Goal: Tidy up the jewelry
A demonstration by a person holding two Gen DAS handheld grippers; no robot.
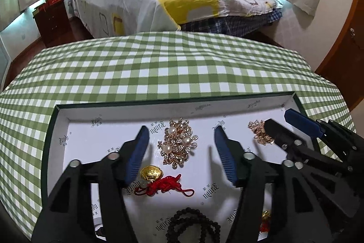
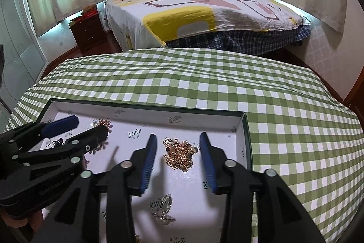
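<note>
you are holding both tongs, left [image 1: 180, 148] and right [image 2: 177, 157], partly open and empty over the white-lined shallow box [image 1: 127, 107] on the green-checked table [image 1: 159, 65]. the pearl-and-gold brooch [image 1: 178, 142], gold filigree brooch [image 2: 179, 154], red-corded gold charm [image 1: 159, 181] are lying inside; sorting seems nearly done.

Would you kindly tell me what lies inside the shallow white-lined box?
In the white-lined box: a pearl-and-gold brooch, a gold charm on red cord, dark wooden beads and a second gold brooch. The tongs hide other parts.
</note>
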